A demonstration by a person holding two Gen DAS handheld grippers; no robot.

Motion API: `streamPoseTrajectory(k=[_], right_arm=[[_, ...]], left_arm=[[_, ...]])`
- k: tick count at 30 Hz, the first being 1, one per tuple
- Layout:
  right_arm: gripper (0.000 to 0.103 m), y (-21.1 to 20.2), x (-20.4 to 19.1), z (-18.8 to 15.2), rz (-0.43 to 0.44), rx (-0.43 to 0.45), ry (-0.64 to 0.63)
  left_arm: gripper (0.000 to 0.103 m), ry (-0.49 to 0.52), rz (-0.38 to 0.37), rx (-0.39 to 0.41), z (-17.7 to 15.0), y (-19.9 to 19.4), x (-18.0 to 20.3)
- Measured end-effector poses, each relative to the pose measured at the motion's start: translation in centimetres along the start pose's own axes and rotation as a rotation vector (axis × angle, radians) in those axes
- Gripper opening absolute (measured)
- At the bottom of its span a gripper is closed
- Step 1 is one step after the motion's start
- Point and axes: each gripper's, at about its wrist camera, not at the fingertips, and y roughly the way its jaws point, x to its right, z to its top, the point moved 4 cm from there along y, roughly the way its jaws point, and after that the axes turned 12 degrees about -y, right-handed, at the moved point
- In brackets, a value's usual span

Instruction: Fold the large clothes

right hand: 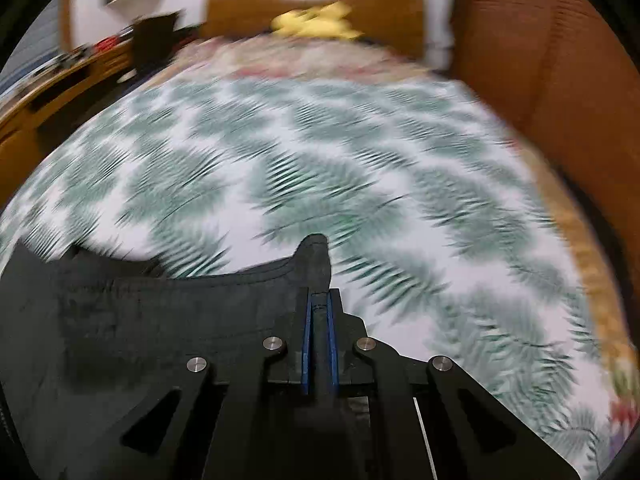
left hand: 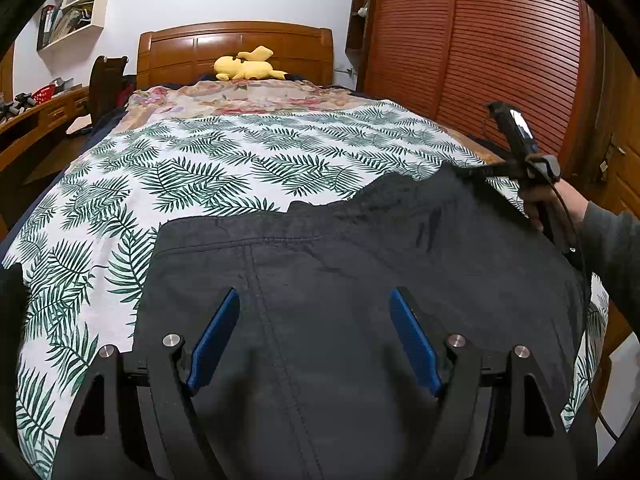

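A large dark garment (left hand: pixel 360 264) lies spread over the near part of the bed, with a stitched seam running down its middle. My left gripper (left hand: pixel 315 304) hovers over it, open, its blue pads (left hand: pixel 214 340) wide apart with only flat cloth beneath. In the left wrist view the right gripper (left hand: pixel 472 170) is at the garment's far right corner, held by a hand (left hand: pixel 560 204). In the right wrist view my right gripper (right hand: pixel 319 300) is shut on a bunched edge of the dark garment (right hand: pixel 160 320), and a fold of cloth pokes out past the pads. That view is motion-blurred.
The bed carries a white cover with green fern leaves (left hand: pixel 224 168) and a floral blanket (left hand: pixel 248 98) beyond it. A yellow plush toy (left hand: pixel 248 66) lies by the wooden headboard (left hand: pixel 236 46). A wooden desk (left hand: pixel 36 128) stands left, and a slatted wooden wardrobe (left hand: pixel 500 52) right.
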Motion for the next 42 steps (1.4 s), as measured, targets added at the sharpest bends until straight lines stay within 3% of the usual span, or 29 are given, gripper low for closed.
streamPoseTrajectory(k=[5,8,10,11,14,24,31,35,42], right_arm=[[0.008,1.9,0.9,-0.8,-0.052,-0.107,0.048],[0.022,1.7,0.6,-0.7,-0.049,-0.127,0.030],[0.037,0.3,0.3,-1.0,-0.052,-0.114,0.003],[0.039,-0.8,0.0,-1.5,-0.042,-0.095,-0.013],[0.039,-4.3,-1.9,-3.0,0.014,-0.057,-0.075],[0.039,-12.8,-4.5,-13.2,0.168,-0.020,-0.144],[0.038,-13.1,-3.5,-17.9,0.214,-0.057,-0.138],[0.039,-14.1,-2.4,-18.4,0.206,-0.030,-0.113],[0.039,-19.0,-4.0,-18.9,0.220,0.065,-0.151]], left_arm=[[0.078,0.021,0.006,-0.003,-0.2,-0.3,0.5],[0.078,0.031,0.002,-0.001,-0.4,-0.6,0.7],[0.078,0.039,0.000,-0.001,-0.5,-0.8,0.9],[0.078,0.042,-0.004,0.000,-0.5,-1.0,1.1],[0.078,0.050,-0.017,0.005,-0.5,-1.5,1.6],[0.078,0.100,-0.044,0.022,-1.6,-3.7,5.0],[0.078,0.097,-0.019,0.039,-3.3,-6.1,6.9],[0.078,0.058,-0.008,0.016,-5.0,-8.2,7.2],[0.078,0.101,0.029,0.039,-5.3,-11.8,8.3]])
